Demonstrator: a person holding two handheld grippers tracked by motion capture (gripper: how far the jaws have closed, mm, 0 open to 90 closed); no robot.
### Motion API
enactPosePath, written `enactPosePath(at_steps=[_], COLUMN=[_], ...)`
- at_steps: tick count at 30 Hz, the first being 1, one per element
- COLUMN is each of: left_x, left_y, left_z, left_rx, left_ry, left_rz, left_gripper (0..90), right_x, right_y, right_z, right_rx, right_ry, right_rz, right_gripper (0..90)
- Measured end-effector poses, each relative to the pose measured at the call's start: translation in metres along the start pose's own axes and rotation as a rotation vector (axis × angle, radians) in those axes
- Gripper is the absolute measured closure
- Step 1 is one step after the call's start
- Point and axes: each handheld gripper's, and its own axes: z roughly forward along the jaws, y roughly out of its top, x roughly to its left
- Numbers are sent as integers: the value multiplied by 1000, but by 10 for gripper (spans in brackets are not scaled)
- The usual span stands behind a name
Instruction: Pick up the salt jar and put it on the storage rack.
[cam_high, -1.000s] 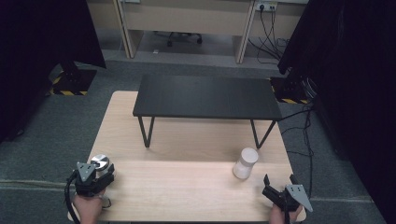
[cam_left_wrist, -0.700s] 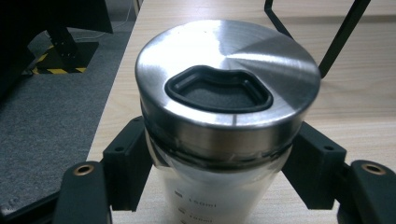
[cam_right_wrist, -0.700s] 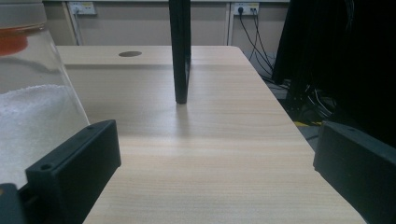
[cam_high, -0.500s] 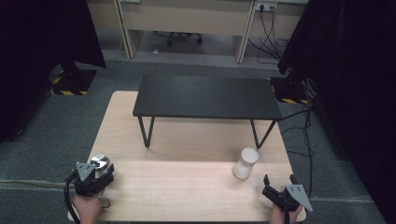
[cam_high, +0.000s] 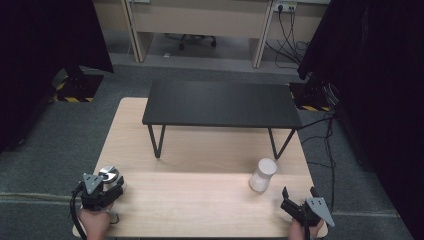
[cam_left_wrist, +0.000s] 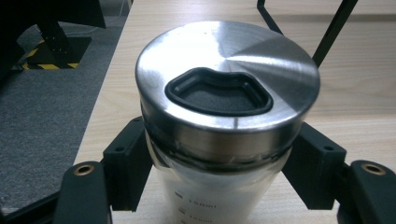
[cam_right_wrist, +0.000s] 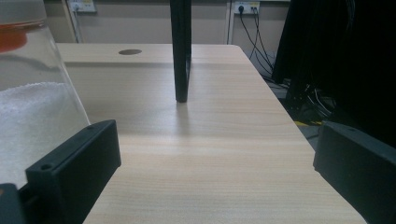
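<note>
Steel-lidded jar (cam_left_wrist: 228, 107): near-left tabletop (cam_high: 200, 200), between left tongs (cam_left_wrist: 219, 172), touching. Right tongs (cam_right_wrist: 210, 168): wide, holding nothing, beside white jar (cam_high: 263, 174).

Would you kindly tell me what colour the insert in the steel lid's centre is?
Black, set in the brushed silver lid; the left gripper view shows it best.

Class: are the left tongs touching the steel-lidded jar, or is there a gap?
Touching. In the left gripper view both black jaws of the left tongs press against the sides of the jar, just below its steel lid.
</note>
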Motion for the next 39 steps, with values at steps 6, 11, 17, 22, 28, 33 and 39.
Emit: enactPosePath(at_steps=[6,11,17,22,28,33,39], left_x=[-5,-8,-13,-16,-24,-29,-37], left_y=[2,6,13,18,28,43,59], left_z=[0,-2,-3,-2,-1,-2,-4], left_rx=[2,-1,3,-9,-19,-16,-19], left_ry=[-5,-18,-32,-62,-76,-109,-123], left_rz=[9,13,11,-12,-8,7,15], left_gripper=[307,307,306,306,307,306,306], right_x=[0,0,-1,0,-1,-2,-3], right_y=[0,0,0,1,1,0,0], right_z=[0,0,0,1,0,0,0], right_rx=[-1,-1,-2,3,4,0,0], right_ry=[1,3,6,2,8,11,18], right_rz=[-2,-7,-3,-4,0,7,-5], right_gripper=[8,8,8,8,8,8,8])
